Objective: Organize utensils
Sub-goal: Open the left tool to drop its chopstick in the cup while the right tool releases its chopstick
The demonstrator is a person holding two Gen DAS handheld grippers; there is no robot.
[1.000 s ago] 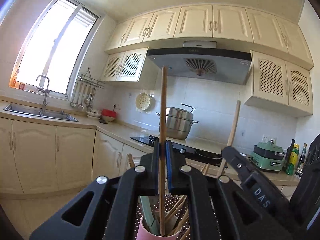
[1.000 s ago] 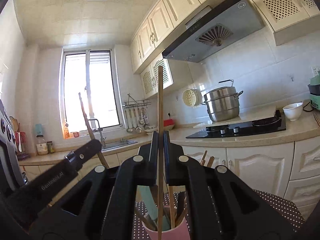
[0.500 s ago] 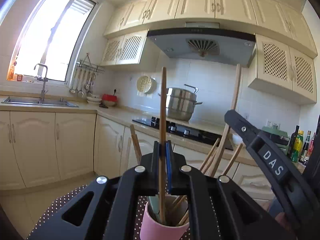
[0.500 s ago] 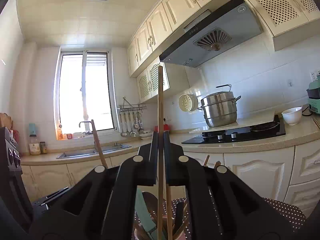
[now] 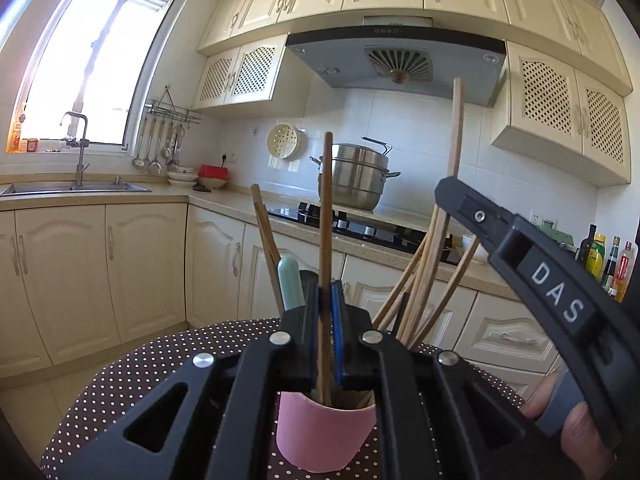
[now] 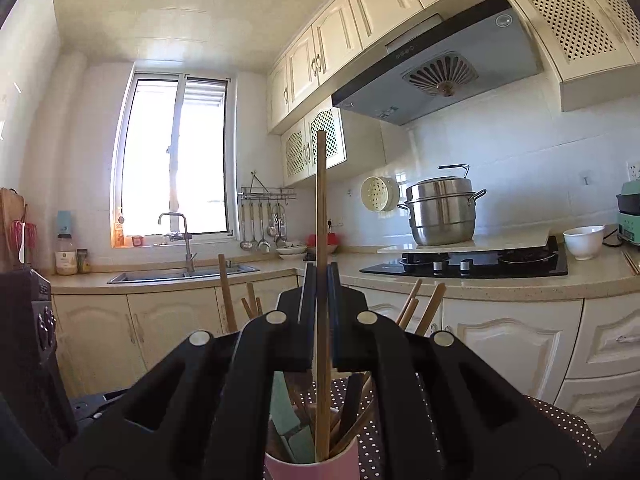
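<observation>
Because each chopstick must drop upright into the pink cup (image 5: 326, 436) at six o'clock, the left gripper (image 5: 328, 304) is clamped on one chopstick (image 5: 326, 208) and the right gripper (image 6: 320, 284) on another chopstick (image 6: 321, 200).

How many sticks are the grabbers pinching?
2. The left gripper pinches one upright chopstick; the right gripper pinches a second chopstick. Both reach down into the pink cup, where more sticks stand loose.

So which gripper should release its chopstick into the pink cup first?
Probably left: the left gripper holds its chopstick upright, tip already inside the pink cup. The right's looks equally placed.
</observation>
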